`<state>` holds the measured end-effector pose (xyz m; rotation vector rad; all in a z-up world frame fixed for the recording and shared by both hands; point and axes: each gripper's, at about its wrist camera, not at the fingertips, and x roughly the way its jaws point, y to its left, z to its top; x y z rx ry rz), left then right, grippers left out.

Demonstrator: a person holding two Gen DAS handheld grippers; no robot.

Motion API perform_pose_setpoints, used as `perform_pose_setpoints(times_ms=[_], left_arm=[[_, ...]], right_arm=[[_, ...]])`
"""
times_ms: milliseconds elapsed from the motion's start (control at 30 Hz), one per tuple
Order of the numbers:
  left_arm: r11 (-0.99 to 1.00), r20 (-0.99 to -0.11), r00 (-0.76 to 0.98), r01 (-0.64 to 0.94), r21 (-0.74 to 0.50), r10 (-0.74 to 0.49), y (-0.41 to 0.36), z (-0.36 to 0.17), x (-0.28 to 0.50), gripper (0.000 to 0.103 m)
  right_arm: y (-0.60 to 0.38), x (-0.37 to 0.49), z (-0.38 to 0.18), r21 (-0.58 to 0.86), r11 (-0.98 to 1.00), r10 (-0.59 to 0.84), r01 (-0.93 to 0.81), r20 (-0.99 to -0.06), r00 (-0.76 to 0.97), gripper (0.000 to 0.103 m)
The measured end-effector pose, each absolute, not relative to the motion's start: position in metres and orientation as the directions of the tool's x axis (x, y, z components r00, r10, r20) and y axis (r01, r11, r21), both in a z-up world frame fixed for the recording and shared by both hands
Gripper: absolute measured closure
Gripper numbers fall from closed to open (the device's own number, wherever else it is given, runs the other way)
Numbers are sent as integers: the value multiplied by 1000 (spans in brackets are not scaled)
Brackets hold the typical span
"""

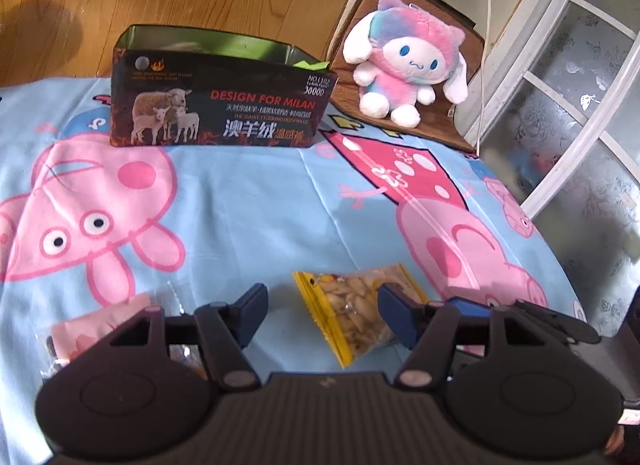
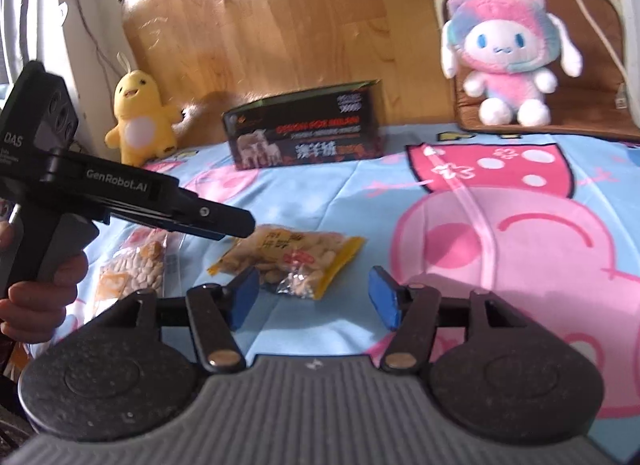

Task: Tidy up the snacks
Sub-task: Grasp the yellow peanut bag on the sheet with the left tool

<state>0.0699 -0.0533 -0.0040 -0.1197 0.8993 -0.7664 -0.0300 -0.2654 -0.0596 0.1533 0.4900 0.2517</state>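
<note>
Left tongs (image 1: 320, 315) released, blue pads apart; yellow-edged nut packet (image 1: 360, 317) lies flat on the cartoon-pig bedsheet (image 1: 248, 205), between the pads with its right edge under the right pad, not pinched. Second clear packet (image 2: 134, 265) just left of it. Right tongs (image 2: 314, 297) released, nothing between. Open dark box (image 1: 218, 105) stands well beyond, near pink plush (image 1: 404, 65) and yellow plush (image 2: 138, 117)

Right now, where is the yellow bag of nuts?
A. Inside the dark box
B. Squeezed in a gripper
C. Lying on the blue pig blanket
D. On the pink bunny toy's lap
C: the yellow bag of nuts lies flat on the blue pig blanket, well in front of the dark box, and no pads press on it.
</note>
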Motion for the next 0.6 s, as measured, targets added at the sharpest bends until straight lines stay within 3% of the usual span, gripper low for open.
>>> perform_pose_setpoints(times_ms=[167,200,267,333,600], left_arm=[[705,-656,339,557,-438,-675,-57,-8,69,45],[694,-653,326,565,-445,-684,-60,-9,68,52],[697,-655,336,580,-422,-677,-66,-9,65,55],[699,-660,343,591,-402,-669,-68,-7,64,58],[701,-586,430,606,-377,-687,-54,34,79,58]], right_arm=[[-250,-26,-63,142,965,261,-219,-465,846,41],[-249,-25,-63,144,963,270,-229,-464,844,45],[-247,-25,-63,132,966,258,-221,-464,848,65],[-247,-24,-61,117,971,238,-208,-460,855,73],[-239,-11,-28,56,967,253,-250,-357,899,76]])
